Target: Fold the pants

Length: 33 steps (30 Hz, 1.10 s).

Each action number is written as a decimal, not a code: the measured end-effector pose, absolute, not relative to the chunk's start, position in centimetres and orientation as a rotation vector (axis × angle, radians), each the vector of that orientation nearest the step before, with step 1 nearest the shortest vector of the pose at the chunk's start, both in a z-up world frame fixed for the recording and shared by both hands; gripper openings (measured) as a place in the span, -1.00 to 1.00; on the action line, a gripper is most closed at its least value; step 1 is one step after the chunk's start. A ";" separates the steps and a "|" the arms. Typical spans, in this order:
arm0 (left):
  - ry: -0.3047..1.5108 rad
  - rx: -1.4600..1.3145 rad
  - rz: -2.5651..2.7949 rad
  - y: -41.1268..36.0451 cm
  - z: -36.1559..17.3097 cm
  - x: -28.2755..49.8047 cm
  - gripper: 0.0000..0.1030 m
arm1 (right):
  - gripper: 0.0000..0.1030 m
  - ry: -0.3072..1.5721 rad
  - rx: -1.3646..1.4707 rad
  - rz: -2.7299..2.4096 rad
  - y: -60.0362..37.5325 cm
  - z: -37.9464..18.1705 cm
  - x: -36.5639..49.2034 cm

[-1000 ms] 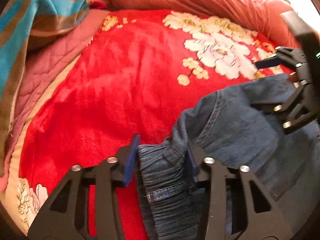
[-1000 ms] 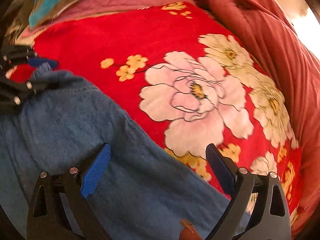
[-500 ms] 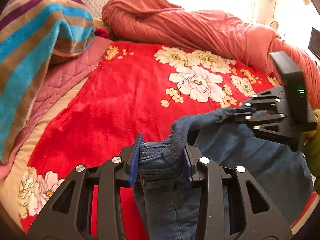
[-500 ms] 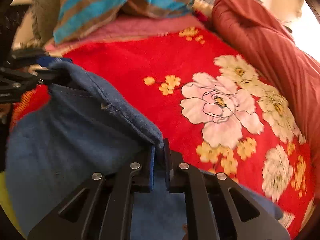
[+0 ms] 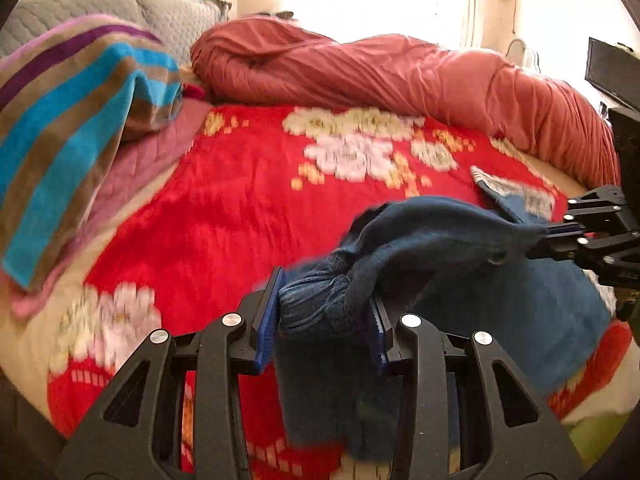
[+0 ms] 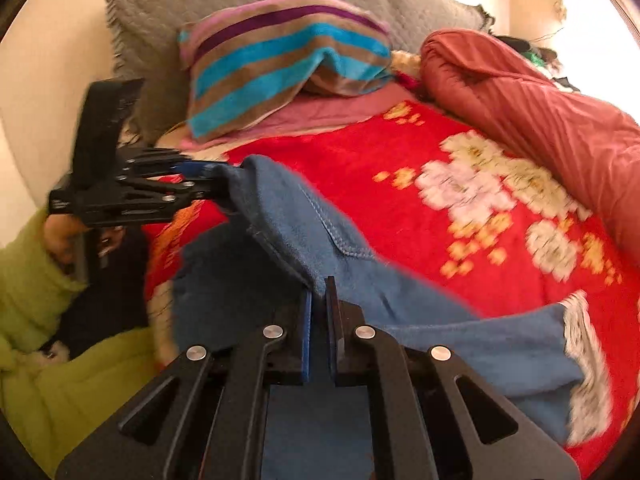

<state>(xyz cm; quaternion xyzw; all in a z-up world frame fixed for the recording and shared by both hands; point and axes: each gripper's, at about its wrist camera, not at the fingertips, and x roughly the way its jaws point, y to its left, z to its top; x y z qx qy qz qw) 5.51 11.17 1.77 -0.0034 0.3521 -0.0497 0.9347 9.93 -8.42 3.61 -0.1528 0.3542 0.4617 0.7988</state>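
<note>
Left wrist: 2 grippers, left gripper [image 5: 326, 312] and right gripper [image 5: 554, 236], clamp 1 pants [image 5: 460, 248].

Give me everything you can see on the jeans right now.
The jeans are blue denim with orange-tan seam stitching and a frayed pale hem. They hang lifted between both grippers above the red floral blanket. The left gripper clamps a gathered elastic-looking bunch; the right gripper is shut on a thin edge. The fabric stretches between them, and the leg trails onto the blanket.
</note>
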 end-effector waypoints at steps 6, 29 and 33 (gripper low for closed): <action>0.790 -0.053 -0.096 11.7 -0.2 2.1 -0.41 | -0.90 0.863 -0.341 1.065 -7.4 0.6 4.2; 0.802 -0.186 -0.187 9.6 2.5 -1.0 -0.16 | -0.73 0.920 -0.339 1.123 -6.8 -1.7 0.4; 0.883 -0.093 -0.175 7.4 -0.5 1.2 -0.17 | -0.67 0.855 -0.283 1.132 -8.4 0.5 0.3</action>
